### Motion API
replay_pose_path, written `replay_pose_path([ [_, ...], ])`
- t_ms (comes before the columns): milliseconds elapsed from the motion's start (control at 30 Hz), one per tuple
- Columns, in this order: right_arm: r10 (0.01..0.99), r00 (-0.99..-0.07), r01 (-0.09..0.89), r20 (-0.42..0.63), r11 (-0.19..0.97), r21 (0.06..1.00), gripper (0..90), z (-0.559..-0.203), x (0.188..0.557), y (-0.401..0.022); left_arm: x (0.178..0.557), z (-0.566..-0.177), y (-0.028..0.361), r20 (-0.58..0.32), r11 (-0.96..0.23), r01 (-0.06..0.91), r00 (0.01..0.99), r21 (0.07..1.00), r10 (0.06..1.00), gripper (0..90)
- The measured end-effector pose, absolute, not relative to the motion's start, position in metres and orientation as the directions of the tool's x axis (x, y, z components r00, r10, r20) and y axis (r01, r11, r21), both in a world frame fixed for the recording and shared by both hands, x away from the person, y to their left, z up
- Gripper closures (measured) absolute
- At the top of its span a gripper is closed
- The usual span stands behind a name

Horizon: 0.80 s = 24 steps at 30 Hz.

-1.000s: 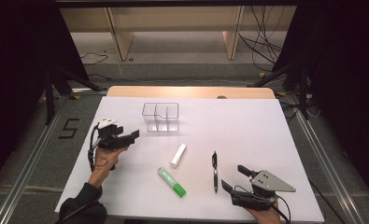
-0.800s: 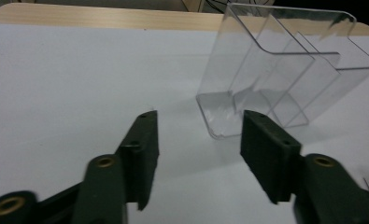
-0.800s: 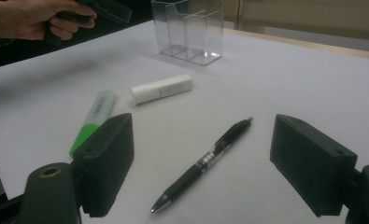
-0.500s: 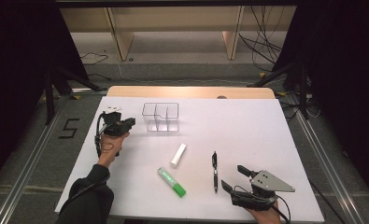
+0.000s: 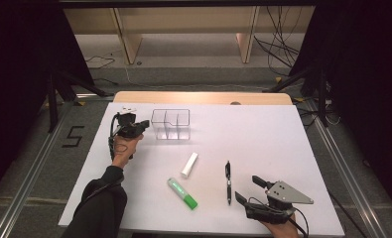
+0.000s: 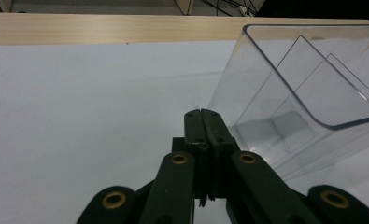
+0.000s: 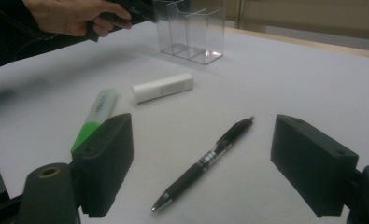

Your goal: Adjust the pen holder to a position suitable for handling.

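Observation:
A clear three-compartment box (image 5: 171,124) stands at the far left of the white table (image 5: 263,134). My left gripper (image 5: 143,125) is just left of it, its tips close to the box's left wall (image 6: 247,88). Its jaws have just been closing and now meet with nothing between them (image 6: 204,114). My right gripper (image 5: 247,188) rests at the near right, open (image 7: 203,140). A black pen (image 7: 205,161) lies on the table ahead of and between its pads. A white tube (image 5: 189,165) and a green highlighter (image 5: 182,193) lie mid-table.
A wooden strip (image 5: 198,97) borders the table's far edge. Beyond it are the floor and cables (image 5: 283,54). The person's left sleeve (image 5: 97,208) reaches in from the near left corner.
The left hand has moved away from the person and a little right, up to the clear box, and its jaws have come together. The right gripper has stayed put.

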State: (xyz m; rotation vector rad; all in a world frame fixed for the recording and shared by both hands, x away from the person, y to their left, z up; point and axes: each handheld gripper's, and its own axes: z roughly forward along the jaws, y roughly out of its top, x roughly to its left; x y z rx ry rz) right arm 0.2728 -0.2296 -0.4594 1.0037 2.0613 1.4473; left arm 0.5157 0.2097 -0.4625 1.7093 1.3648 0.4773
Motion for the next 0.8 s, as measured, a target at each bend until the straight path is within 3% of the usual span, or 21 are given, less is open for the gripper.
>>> replay_pose_path([
  [800, 0.765, -0.641, 0.328, 0.067, 0.194, 0.925, 22.4, -0.461, 0.274, -0.231, 0.531, -0.459, 0.165, -0.23, -0.046, 0.61, 0.366, 0.791, 0.902, 89.6],
])
